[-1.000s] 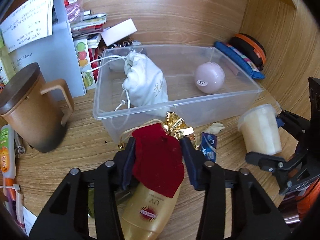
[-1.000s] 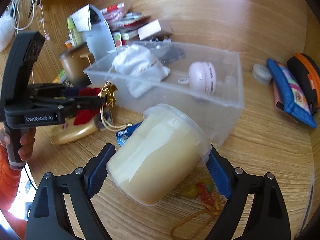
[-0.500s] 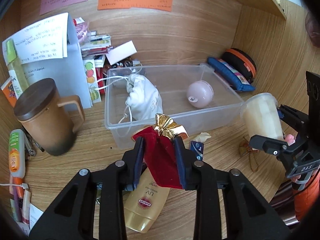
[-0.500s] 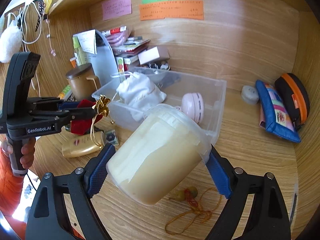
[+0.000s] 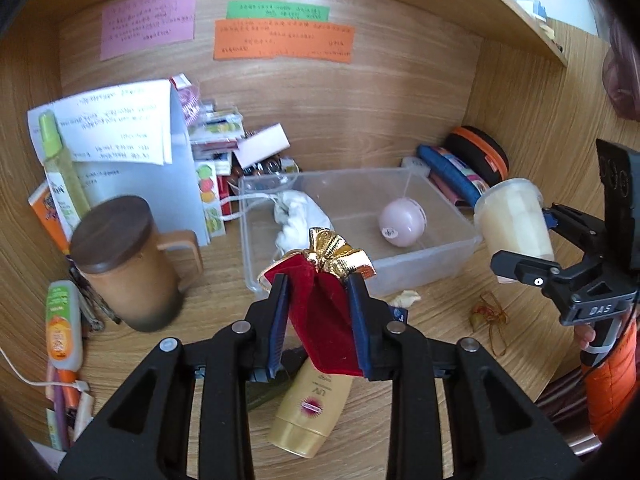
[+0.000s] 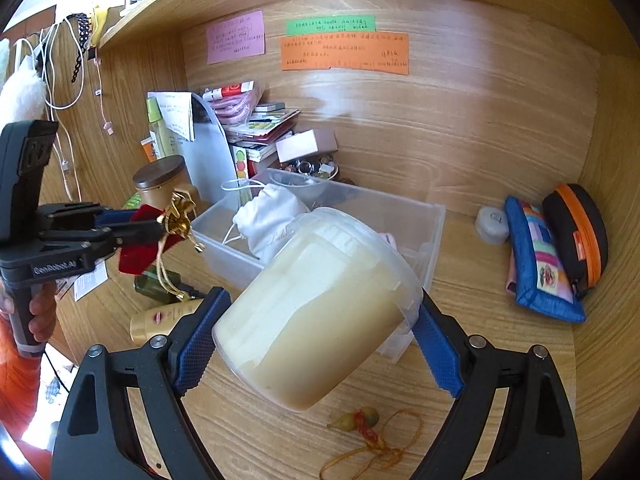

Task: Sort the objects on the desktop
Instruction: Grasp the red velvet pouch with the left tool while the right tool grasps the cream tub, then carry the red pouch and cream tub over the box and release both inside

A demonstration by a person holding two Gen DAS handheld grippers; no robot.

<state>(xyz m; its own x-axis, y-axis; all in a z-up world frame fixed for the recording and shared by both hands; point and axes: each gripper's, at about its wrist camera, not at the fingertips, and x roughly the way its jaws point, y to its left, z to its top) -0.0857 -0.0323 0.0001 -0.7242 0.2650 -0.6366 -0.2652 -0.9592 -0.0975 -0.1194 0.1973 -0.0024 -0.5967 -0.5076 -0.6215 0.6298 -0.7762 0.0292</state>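
Two hand-held grippers clamp a red pouch [image 5: 322, 312] and a cream tub [image 6: 316, 312].

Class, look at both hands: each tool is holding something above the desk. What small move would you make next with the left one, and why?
Probably carry the red pouch forward over the clear bin and let go. The left tool grips it clear of the desk, just short of the bin's near wall. The bin already holds a white bag and pink ball, with bare floor between. The right tool holds the cream jar, so it waits.
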